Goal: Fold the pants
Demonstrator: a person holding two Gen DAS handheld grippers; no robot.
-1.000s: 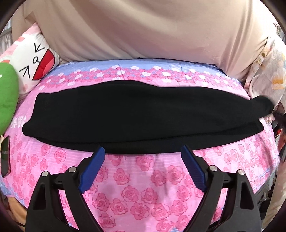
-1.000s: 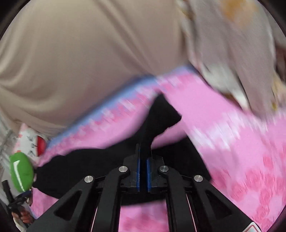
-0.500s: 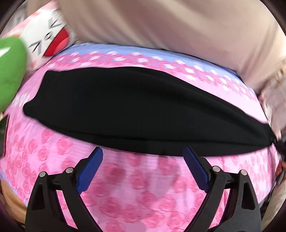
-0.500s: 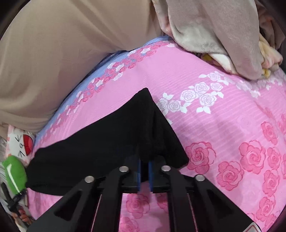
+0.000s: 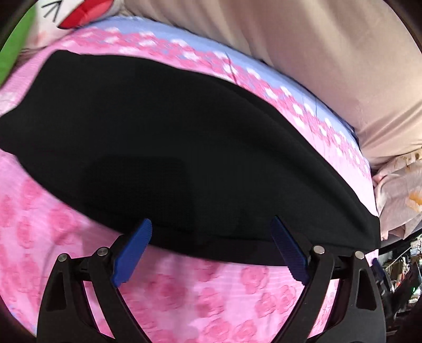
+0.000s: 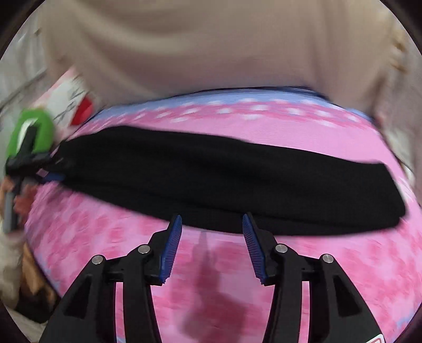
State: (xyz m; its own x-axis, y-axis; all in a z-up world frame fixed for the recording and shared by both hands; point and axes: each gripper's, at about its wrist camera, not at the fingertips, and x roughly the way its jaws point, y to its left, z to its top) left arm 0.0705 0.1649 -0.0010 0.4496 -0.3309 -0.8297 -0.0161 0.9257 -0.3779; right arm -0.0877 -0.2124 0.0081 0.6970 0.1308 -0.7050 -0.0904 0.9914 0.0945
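Nearest the lens in the left wrist view, the left gripper (image 5: 211, 232) has its blue-padded fingers (image 5: 133, 253) spread wide w/ nothing between them, tips just over the near hem of the black pants (image 5: 168, 147); whether they touch the cloth can't be told. The pants lie flat on the bed, on a pink rose-print bedsheet (image 5: 200, 295), as one long folded band running left to right, w/ a second layer of black peeking out along the near edge. In the right wrist view the right gripper (image 6: 212, 224) is likewise parted, a narrower gap, fingers (image 6: 171, 248) holding nothing, tips right at the near edge of the pants (image 6: 224, 179); its shadow falls on the sheet (image 6: 329, 277) below. That view is motion-blurred. At far left of it a black tool w/ a blue pad sits at the pants' left end, detail too smeared to read. Beyond the pants the sheet turns to a lavender-blue strip w/ white flowers. Past that, a big beige cover (image 5: 316, 66) fills the back. Left rear: a white cartoon-face pillow (image 5: 79, 13) w/ red mouth and a green plush (image 6: 31, 132). Right rear: a pale floral blanket (image 5: 401, 195).
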